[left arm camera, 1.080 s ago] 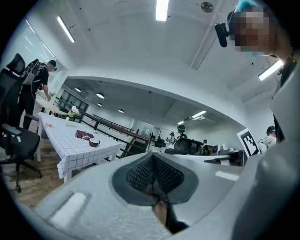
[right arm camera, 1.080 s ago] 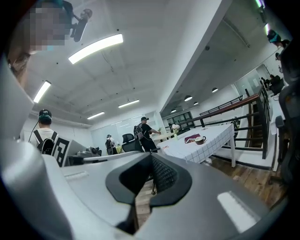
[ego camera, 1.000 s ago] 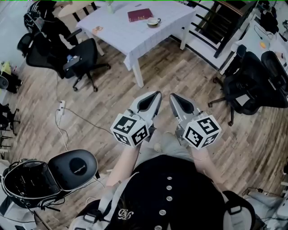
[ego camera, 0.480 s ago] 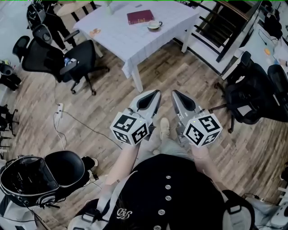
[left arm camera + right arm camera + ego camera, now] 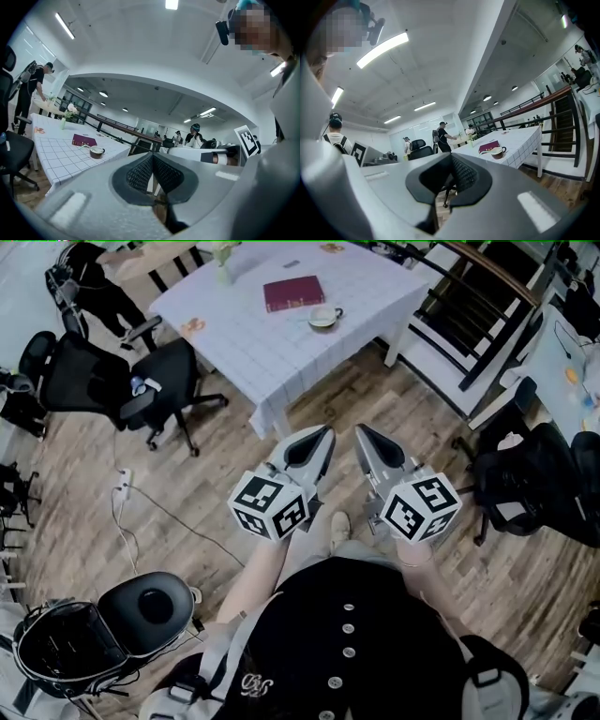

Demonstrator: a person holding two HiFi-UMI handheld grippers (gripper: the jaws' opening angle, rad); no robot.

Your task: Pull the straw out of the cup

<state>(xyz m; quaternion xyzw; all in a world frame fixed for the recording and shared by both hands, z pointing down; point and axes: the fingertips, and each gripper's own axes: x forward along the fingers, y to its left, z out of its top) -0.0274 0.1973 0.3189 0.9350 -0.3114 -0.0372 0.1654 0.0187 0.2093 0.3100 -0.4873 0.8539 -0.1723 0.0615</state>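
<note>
A small cup [image 5: 324, 317] with a pale straw stands on the white checked table [image 5: 253, 343], beside a red book [image 5: 292, 292]. The left gripper view shows the cup [image 5: 97, 151] far off at the left, its straw [image 5: 87, 146] leaning left. In the right gripper view the cup [image 5: 498, 151] is at the right. My left gripper [image 5: 325, 435] and right gripper [image 5: 359, 431] are held side by side over the wooden floor, well short of the table, pointing toward it. Both are shut with nothing in them, their tips meeting in their own views [image 5: 152, 155] [image 5: 451, 156].
Black office chairs stand left [image 5: 150, 381] and right [image 5: 534, 484] of the way to the table. A black open case [image 5: 103, 629] and a cable [image 5: 141, 512] lie on the floor at the left. A dark railing [image 5: 469, 306] runs behind the table. A flower vase [image 5: 223, 263] stands on the table's far side.
The table and cup have come nearer in the head view as the person walks toward them. Both grippers stay shut and side by side.
</note>
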